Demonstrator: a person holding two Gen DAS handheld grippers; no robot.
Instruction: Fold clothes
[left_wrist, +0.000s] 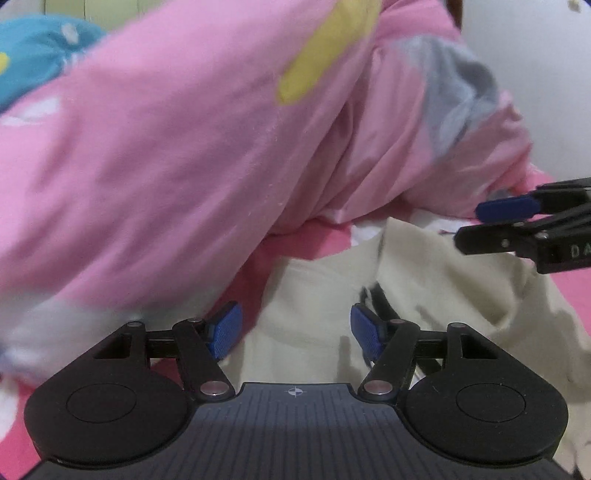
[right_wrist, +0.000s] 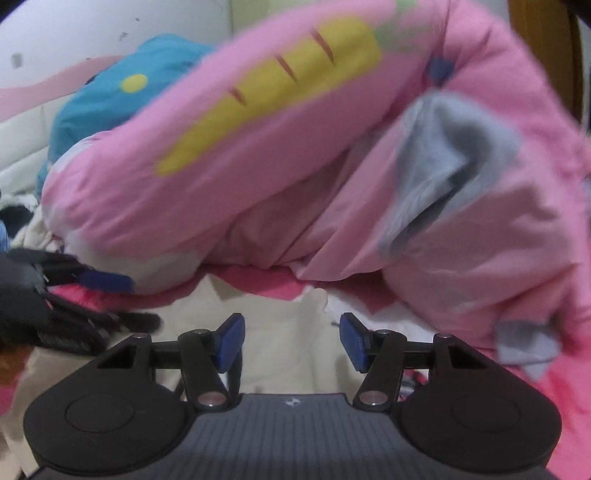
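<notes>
A: Any writing to read anywhere?

B: Only a little. On the black body of the right gripper (left_wrist: 491, 221), where it juts in at the right edge of the left wrist view, pale raised letters "D A" show; the rest is cut off by the frame. The left gripper (left_wrist: 295, 332) carries a small crosshair mark on its ribbed grey top plate, no words.

A: How do the jaws stand?

B: Both pairs are spread, blue textured pads apart, nothing between them. In the right wrist view the right gripper (right_wrist: 291, 341) hangs over cloth with a clear gap between the pads.

A: And the clothes?

B: A cream soft cotton garment (left_wrist: 303, 295) lies flat and crumpled right below and ahead of the left gripper; a dark cord or strap runs across it near the right pad. The same garment (right_wrist: 280, 325) lies under the right gripper.

A: What is behind it?

B: A big puffy pink quilt with a yellow carrot print and grey patches (right_wrist: 295, 155) is heaped beyond the garment, over a deeper pink bedsheet (left_wrist: 280, 251). A turquoise cushion with a yellow dot (right_wrist: 110, 96) sits behind the quilt at the left. The left gripper (right_wrist: 107, 282) enters blurred from the left edge.
</notes>
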